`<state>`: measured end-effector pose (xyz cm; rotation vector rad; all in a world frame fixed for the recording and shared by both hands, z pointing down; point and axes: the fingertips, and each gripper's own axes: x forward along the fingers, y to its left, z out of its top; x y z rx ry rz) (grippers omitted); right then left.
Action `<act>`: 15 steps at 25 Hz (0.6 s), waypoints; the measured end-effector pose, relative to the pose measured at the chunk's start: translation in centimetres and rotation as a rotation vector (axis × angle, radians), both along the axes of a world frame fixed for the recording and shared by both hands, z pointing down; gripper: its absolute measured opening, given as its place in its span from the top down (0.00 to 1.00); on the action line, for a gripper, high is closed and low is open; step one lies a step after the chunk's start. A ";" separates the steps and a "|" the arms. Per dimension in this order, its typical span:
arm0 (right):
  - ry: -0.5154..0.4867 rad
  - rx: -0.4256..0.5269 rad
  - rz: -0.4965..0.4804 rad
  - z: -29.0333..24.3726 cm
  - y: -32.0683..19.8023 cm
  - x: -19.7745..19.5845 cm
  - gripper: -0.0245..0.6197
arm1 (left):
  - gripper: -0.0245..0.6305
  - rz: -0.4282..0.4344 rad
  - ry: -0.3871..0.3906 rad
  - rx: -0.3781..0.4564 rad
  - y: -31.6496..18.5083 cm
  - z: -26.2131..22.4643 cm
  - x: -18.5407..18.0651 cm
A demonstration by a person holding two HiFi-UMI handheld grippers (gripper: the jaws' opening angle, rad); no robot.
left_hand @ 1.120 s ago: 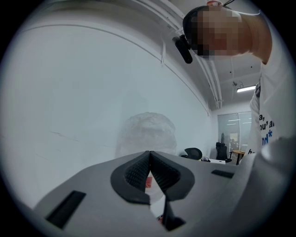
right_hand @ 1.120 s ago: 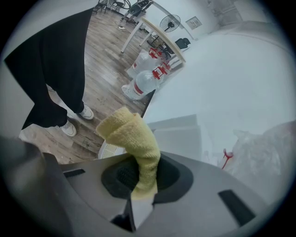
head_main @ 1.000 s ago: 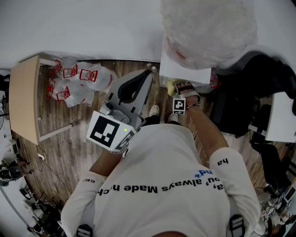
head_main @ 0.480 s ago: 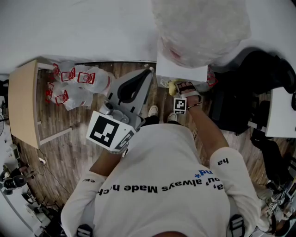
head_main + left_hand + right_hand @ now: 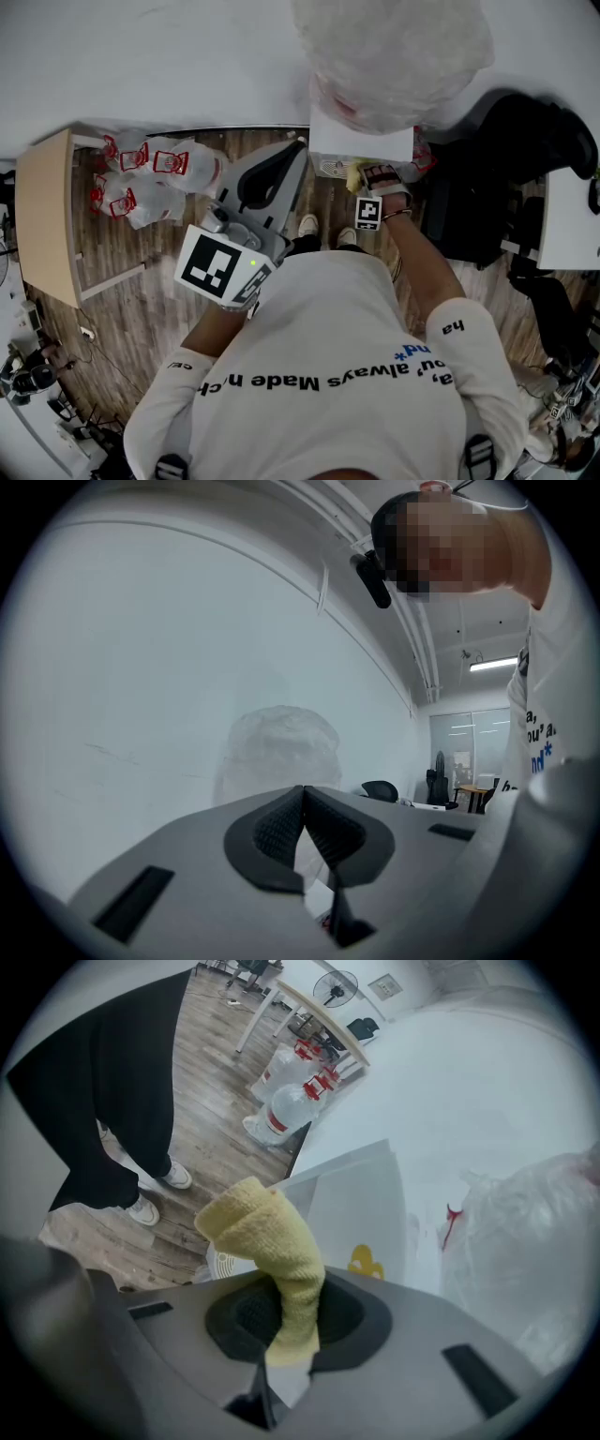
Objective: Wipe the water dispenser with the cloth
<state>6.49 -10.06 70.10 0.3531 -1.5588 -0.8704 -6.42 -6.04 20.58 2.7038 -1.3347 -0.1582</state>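
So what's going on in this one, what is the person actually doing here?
A person stands at a white water dispenser topped by a plastic-wrapped bottle. The right tool is shut on a yellow cloth, held up at the dispenser's upper front edge; whether the cloth touches it is unclear. The left tool is shut with nothing between its jaws, raised and pointing toward the wall.
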 end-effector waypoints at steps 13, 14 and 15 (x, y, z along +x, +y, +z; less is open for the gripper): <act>0.050 0.014 0.037 0.0 -0.1 3.9 0.87 | 0.93 0.023 -0.003 0.001 0.7 0.1 1.5; 0.052 0.015 0.040 0.0 -0.1 4.2 0.87 | 0.93 0.024 -0.003 0.002 0.7 0.1 1.6; 0.055 0.016 0.043 0.0 -0.2 4.6 0.87 | 0.93 0.025 -0.003 0.003 0.8 0.1 1.7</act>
